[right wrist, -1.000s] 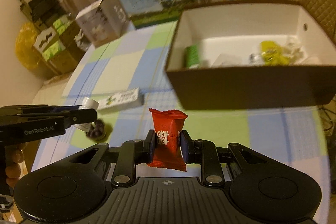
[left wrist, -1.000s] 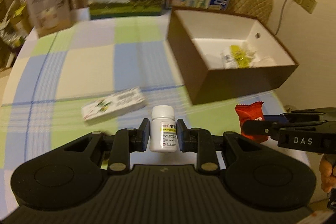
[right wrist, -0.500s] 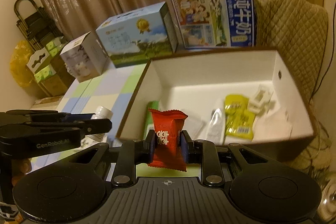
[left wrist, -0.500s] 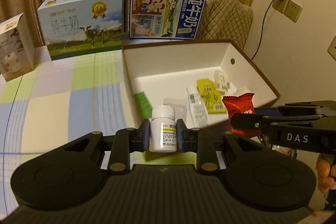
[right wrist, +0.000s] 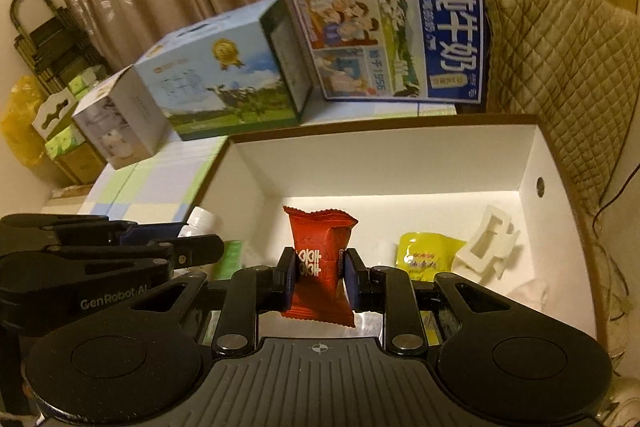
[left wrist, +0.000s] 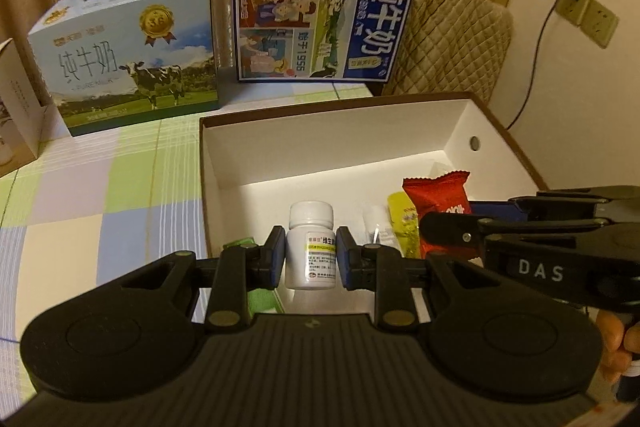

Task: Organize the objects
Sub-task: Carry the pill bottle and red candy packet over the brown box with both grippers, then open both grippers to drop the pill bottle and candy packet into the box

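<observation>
Both grippers had travelled from over the checked tablecloth (left wrist: 120, 187) to above the brown cardboard box with white inside walls (left wrist: 328, 143), which a second earlier lay well ahead of them. On the left, the left gripper (left wrist: 310, 257) held the white plastic pill bottle (left wrist: 311, 247) upright, jaws pinched on its body, probably so it would land standing. Beside it, the right gripper (right wrist: 319, 273) clamped the red foil snack packet (right wrist: 320, 263) by its middle. Below them lay a green packet (right wrist: 232, 259), a yellow sachet (right wrist: 424, 253) and a white moulded insert (right wrist: 490, 245). Bare floor toward the far wall left room for 2 drops; the 2 grippers hung close together, so each release needed care.
</observation>
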Demonstrator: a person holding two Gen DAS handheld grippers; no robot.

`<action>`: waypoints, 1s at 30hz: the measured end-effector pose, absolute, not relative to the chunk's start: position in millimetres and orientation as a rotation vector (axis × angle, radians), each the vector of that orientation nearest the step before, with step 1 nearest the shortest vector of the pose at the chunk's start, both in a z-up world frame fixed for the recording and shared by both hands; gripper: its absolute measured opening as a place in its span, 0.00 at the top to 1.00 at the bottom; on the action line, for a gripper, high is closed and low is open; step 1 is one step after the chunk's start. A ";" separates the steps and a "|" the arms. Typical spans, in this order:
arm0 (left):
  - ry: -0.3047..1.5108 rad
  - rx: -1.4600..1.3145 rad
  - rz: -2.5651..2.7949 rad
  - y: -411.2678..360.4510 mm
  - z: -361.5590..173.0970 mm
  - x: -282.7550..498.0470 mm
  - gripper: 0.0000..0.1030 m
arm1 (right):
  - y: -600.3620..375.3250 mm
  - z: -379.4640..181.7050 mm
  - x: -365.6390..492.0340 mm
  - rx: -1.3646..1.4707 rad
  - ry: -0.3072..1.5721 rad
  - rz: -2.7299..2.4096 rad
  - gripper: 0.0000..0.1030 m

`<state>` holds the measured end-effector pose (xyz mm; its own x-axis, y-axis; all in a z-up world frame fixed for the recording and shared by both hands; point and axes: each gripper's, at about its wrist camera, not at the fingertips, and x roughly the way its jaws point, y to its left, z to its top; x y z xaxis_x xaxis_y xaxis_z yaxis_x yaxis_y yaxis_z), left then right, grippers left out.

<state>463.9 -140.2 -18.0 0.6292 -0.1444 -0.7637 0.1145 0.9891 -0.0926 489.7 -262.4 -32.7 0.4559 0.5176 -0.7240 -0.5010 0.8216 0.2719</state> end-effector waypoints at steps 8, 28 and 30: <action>0.923 -0.027 -0.120 -140.9 -39.0 507.8 0.78 | -257.5 -52.1 528.7 0.047 0.944 0.622 0.79; 0.981 -0.029 -0.128 -137.5 -68.3 553.4 0.78 | -251.5 -82.8 561.4 0.097 1.006 0.590 0.79; 0.976 -0.031 -0.125 -135.6 -66.4 553.0 0.75 | -251.2 -81.3 561.7 0.107 0.999 0.596 0.78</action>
